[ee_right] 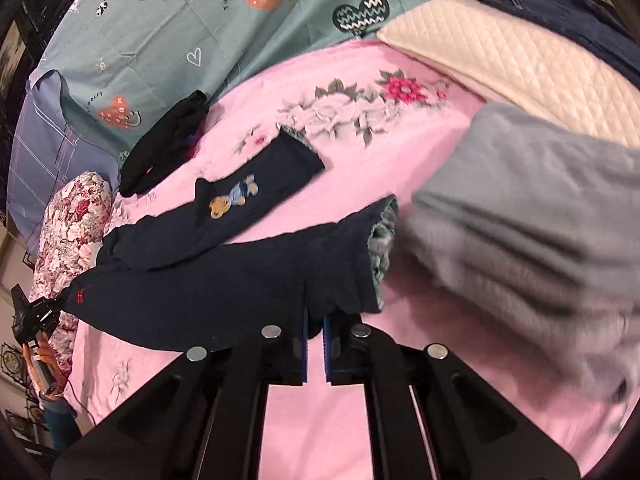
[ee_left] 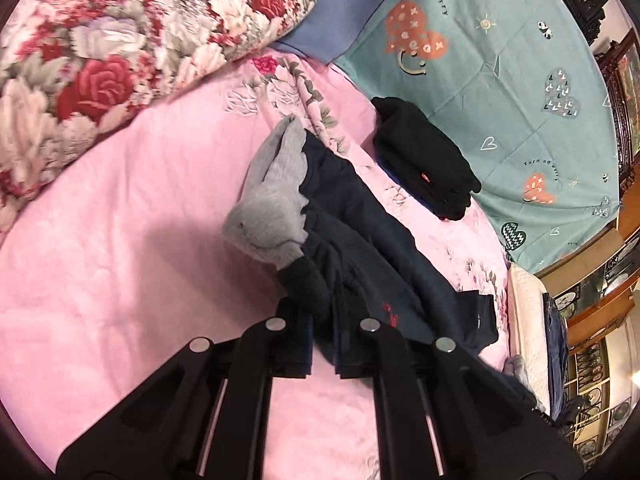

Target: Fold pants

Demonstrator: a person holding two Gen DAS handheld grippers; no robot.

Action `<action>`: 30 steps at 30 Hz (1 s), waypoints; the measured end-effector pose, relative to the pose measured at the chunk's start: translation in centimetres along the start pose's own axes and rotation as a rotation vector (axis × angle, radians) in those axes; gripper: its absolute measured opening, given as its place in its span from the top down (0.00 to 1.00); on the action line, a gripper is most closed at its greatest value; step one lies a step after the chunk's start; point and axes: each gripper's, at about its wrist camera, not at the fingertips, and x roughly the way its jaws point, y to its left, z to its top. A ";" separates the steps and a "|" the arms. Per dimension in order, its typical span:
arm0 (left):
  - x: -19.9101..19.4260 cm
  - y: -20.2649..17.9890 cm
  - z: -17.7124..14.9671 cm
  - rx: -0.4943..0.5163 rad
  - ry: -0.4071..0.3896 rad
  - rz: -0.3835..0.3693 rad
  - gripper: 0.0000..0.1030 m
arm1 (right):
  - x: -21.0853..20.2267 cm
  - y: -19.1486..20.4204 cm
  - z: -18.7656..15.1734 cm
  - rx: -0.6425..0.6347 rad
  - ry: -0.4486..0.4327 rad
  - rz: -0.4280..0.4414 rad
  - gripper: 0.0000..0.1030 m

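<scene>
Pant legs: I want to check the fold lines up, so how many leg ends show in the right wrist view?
2. One leg end lies flat on the pink bedspread; the other leg end is at the right tongs.

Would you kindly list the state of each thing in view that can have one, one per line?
Left gripper: shut on the navy pants' waist end.
Right gripper: shut on a pant leg near its cuff.
Navy pants: unfolded, legs spread apart on the pink bedsheet.
Black garment: folded, lying by the teal sheet.
Grey garment: bunched, blurred.
Floral quilt: rolled up.
</scene>
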 end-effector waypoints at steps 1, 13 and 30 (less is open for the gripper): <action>-0.4 0.3 -0.2 0.000 -0.004 0.009 0.93 | 0.3 -0.3 -0.8 0.005 0.025 -0.027 0.93; -1.0 6.7 -2.6 -0.024 0.054 0.251 0.29 | 4.0 3.8 6.5 -0.136 -0.001 -0.049 0.38; 2.4 -2.5 1.8 0.162 -0.044 0.342 0.09 | 15.3 3.8 16.8 -0.027 0.004 0.081 0.93</action>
